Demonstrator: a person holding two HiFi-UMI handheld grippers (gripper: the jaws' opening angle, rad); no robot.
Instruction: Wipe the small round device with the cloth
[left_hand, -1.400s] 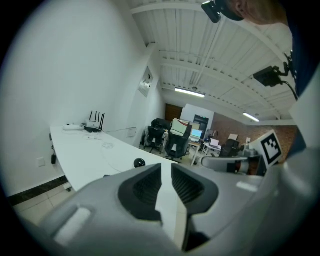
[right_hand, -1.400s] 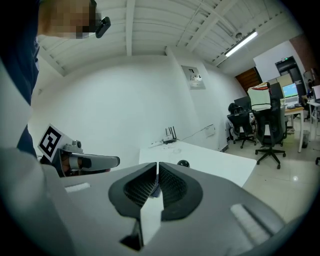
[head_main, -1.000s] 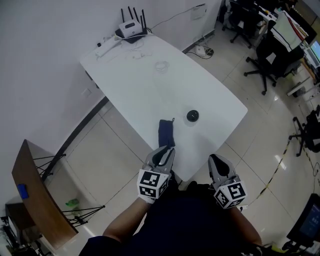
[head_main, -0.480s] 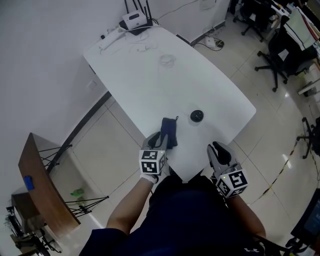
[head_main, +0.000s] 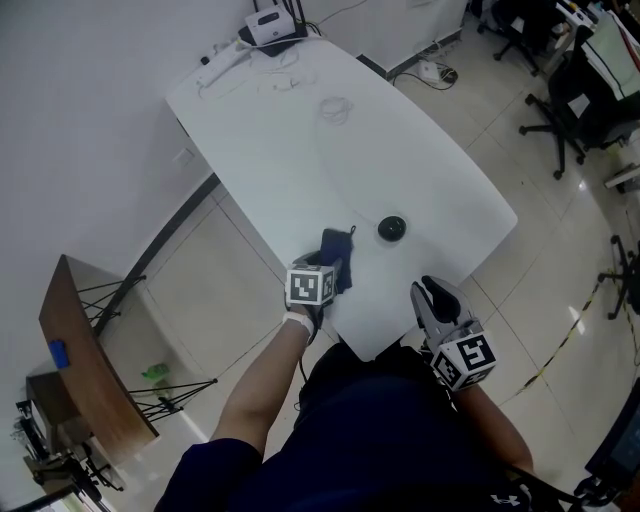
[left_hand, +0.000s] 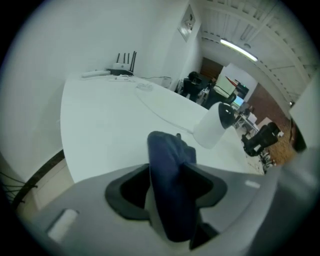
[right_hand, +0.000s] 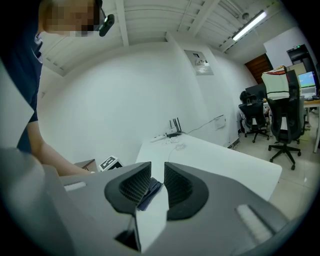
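Left gripper view: the left gripper has its jaws set wide, and they have just been opening. The dark blue cloth stands between the two pads, running from low in the frame up past the tips. The pads are not clamped on the cloth.

Right gripper view: the right gripper has its jaws narrowly apart, having just opened from closed. Nothing is between the pads; only a far-off part of the cloth shows through the gap.

Head view:
- The small round device sits on the white table, right of centre in the frame.
- The device is just to the right of the cloth, with bare table between them.
- The device is up and to the left of the right gripper's tips, well apart from them.
- The right gripper is at the table's near edge, lower right of centre.

Change from the earlier frame:
- The left gripper was short of the cloth, at the near table edge. It is now tipped down over the cloth's near end.
- The right gripper has shifted only slightly.
- The device and the cloth lie where they were on the table.
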